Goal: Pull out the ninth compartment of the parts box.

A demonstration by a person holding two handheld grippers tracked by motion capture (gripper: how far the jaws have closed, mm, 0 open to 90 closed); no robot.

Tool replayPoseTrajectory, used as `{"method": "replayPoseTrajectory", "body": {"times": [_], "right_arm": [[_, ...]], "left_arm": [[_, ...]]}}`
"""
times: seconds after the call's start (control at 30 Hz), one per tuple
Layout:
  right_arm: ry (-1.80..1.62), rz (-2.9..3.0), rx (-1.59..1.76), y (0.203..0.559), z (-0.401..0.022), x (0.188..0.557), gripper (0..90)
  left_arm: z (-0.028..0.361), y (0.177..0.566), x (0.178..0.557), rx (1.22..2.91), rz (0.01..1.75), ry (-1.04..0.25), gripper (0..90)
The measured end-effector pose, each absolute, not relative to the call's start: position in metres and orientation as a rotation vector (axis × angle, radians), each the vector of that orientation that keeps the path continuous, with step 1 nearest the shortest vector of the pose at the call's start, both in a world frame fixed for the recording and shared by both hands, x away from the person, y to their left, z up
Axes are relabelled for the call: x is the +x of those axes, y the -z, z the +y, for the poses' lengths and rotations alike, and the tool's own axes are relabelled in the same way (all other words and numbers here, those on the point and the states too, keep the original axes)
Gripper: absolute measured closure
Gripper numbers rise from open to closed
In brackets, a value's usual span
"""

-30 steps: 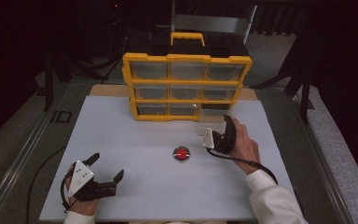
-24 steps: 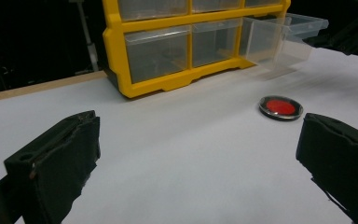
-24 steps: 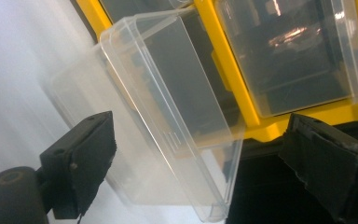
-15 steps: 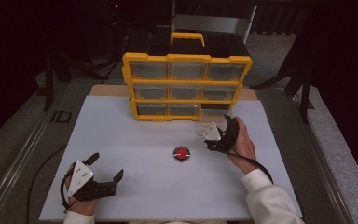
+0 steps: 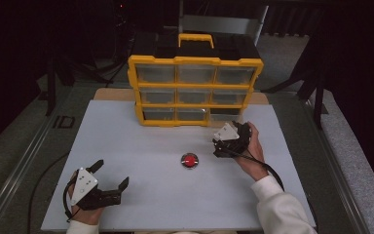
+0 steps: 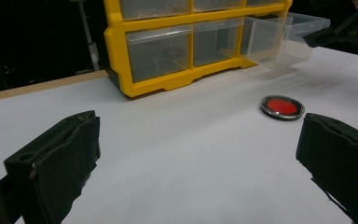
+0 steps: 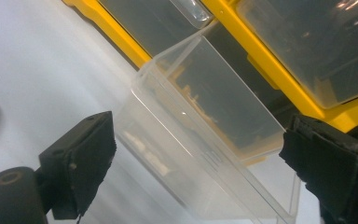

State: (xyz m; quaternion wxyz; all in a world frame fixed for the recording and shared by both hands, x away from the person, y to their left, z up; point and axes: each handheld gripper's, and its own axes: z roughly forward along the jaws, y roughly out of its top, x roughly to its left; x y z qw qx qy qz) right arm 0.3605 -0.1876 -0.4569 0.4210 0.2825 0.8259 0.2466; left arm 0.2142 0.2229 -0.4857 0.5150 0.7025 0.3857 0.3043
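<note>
Item one, right gripper (image 5: 222, 144): I am holding it near the far right of the white table (image 5: 126, 146), its jaws standing wide apart and gripping nothing; in the right gripper view they are flanking the clear drawer (image 7: 205, 140) without touching its walls. Item two, clear drawer: it is sticking out of the bottom right slot of the yellow organizer (image 5: 195, 90), pulled well forward and hanging over the table, seen also from the left gripper view (image 6: 284, 39); whether anything is lying in it I cannot tell. Item three, red disc (image 5: 190, 160): it is lying flat on the table just left of the right gripper, in front of the organizer and apart from both. Item four, left gripper (image 5: 112, 187): I am resting it at the near left of the table, jaws spread and empty, well away from the disc and pointing toward it.
</note>
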Motion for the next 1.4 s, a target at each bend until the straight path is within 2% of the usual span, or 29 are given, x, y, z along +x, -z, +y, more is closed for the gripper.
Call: {"method": "replayPoseTrajectory", "body": {"times": [0.7,1.4], "right_arm": [[-0.868,2.26,0.914,0.446,-0.193,0.367,8.8],[-0.947,2.323,0.91,0.435,-0.187,0.366,8.8]], "left_arm": [[0.223,0.486,0.215,1.686,0.931,-0.729,0.0],[0.223,0.486,0.215,1.686,0.929,-0.728,0.0]]}}
